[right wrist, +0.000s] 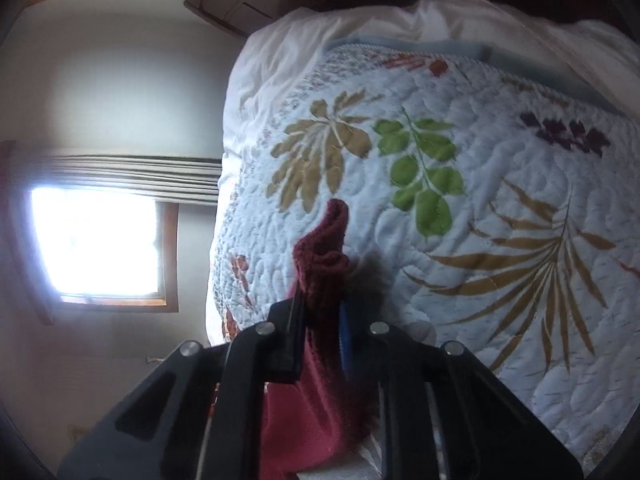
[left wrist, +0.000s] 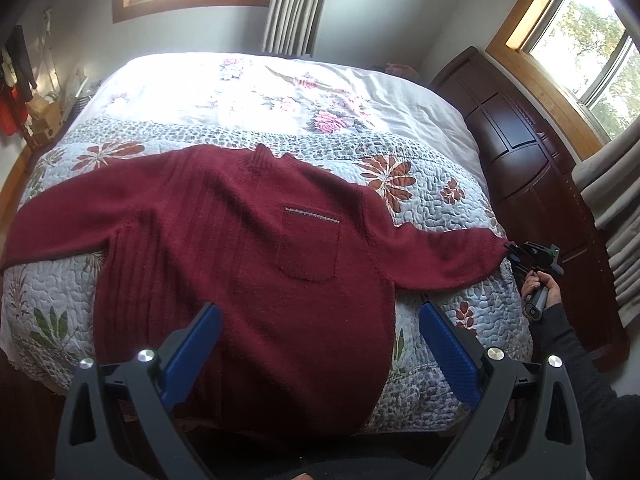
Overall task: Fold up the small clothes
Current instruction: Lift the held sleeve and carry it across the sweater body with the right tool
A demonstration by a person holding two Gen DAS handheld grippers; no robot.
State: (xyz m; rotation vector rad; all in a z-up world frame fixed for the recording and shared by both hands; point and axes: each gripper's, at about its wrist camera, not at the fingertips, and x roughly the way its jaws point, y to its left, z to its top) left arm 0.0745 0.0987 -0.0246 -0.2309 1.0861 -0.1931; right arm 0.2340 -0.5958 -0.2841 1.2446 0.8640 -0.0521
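A dark red knitted sweater [left wrist: 248, 248] with a chest pocket lies flat, front up, on the floral quilt [left wrist: 432, 200], both sleeves spread out. My left gripper [left wrist: 320, 320] hovers open above the sweater's lower body, blue pads wide apart with nothing between them. At the bed's right edge my right gripper [left wrist: 514, 251], held by a hand [left wrist: 540, 286], is shut on the right sleeve's cuff. In the right wrist view the red cuff [right wrist: 324, 276] is pinched between the fingers of the right gripper [right wrist: 322, 304], its tip sticking up past them.
The bed fills most of the room, with a white floral sheet [left wrist: 280, 92] beyond the quilt. A dark wooden dresser [left wrist: 532, 168] stands close on the right. Windows with curtains [left wrist: 296, 4] are behind and to the right. Clutter [left wrist: 24, 96] sits at far left.
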